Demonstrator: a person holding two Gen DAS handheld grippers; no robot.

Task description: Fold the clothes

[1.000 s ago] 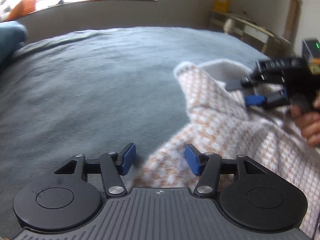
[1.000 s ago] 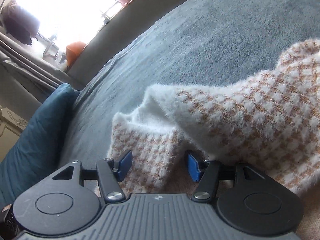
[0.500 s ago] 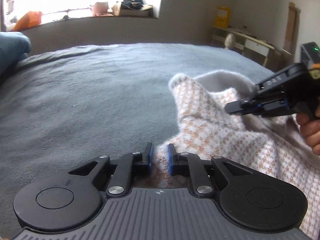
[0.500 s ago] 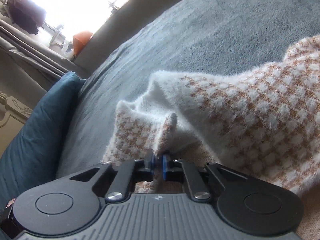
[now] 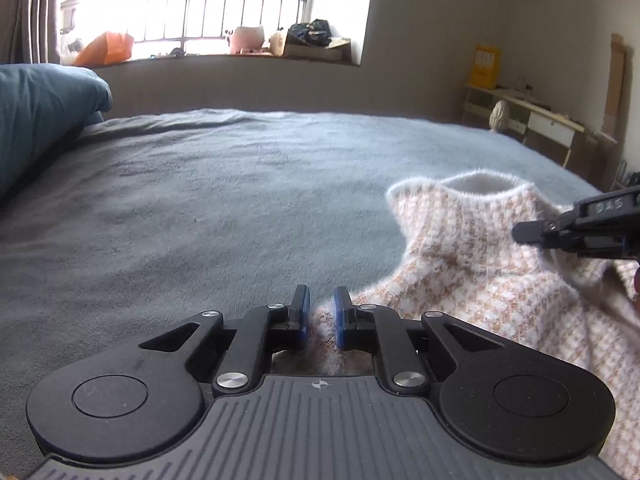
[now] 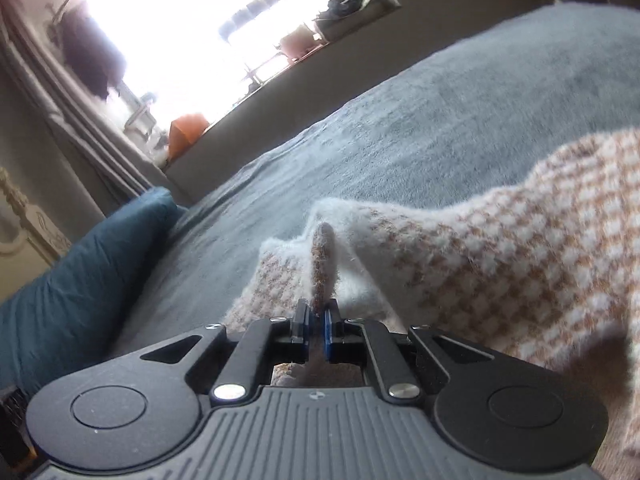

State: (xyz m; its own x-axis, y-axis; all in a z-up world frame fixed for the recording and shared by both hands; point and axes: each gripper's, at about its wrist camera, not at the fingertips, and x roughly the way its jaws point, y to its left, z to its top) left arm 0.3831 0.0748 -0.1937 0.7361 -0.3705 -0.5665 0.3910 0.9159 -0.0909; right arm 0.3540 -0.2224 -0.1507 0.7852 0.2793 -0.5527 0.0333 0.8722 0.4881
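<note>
A fluffy white and tan checked sweater [image 5: 472,264] lies on a grey bedspread [image 5: 224,200], at the right in the left wrist view. My left gripper [image 5: 321,316] is shut on a fold of its near edge. My right gripper [image 6: 317,330] is shut on another pinched fold of the sweater [image 6: 500,256], which stands up between the blue pads. The right gripper also shows in the left wrist view [image 5: 532,234], pressed into the sweater near its white-lined opening. Both hold the cloth lifted off the bed.
A dark teal pillow [image 5: 40,116] lies at the left of the bed; it also shows in the right wrist view [image 6: 80,276]. A windowsill with clutter [image 5: 248,40] runs behind the bed. A wooden desk [image 5: 536,120] stands at the right.
Both grippers were open around the sweater's edge a second ago, then shut on it. Since then both have lifted and tilted up, raising the cloth.
</note>
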